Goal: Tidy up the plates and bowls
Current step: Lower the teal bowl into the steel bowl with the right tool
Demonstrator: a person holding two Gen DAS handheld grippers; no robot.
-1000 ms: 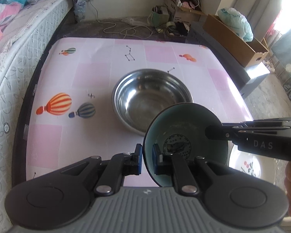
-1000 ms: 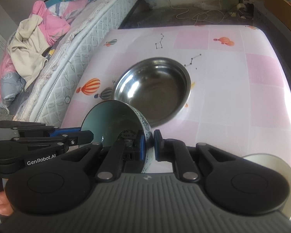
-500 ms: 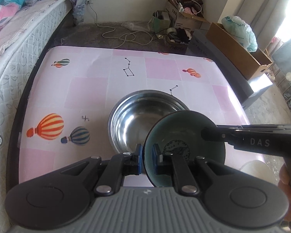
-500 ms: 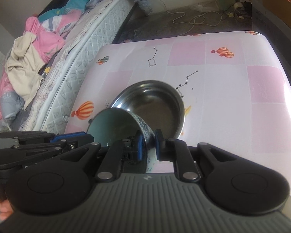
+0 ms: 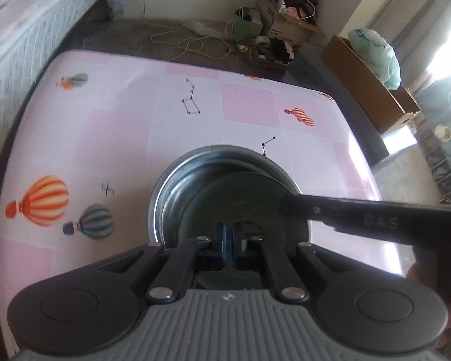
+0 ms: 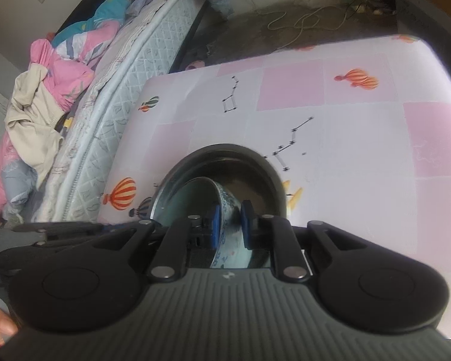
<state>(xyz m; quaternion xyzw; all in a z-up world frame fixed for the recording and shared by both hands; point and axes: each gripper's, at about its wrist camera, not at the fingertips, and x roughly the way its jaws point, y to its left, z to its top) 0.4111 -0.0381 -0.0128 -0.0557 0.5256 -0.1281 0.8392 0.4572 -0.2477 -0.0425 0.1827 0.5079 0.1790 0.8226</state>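
Both grippers grasp the ceramic bowl (image 6: 225, 201) inside the steel bowl (image 5: 171, 186): left gripper (image 5: 229, 242) clamped on its rim, right gripper (image 6: 230, 224) with pads slightly apart around the wall

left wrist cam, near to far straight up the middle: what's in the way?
Left gripper, shut on the rim of the dark teal ceramic bowl → stainless steel bowl around it → pink patterned tablecloth → grey floor with white cable → cardboard boxes by the wall.
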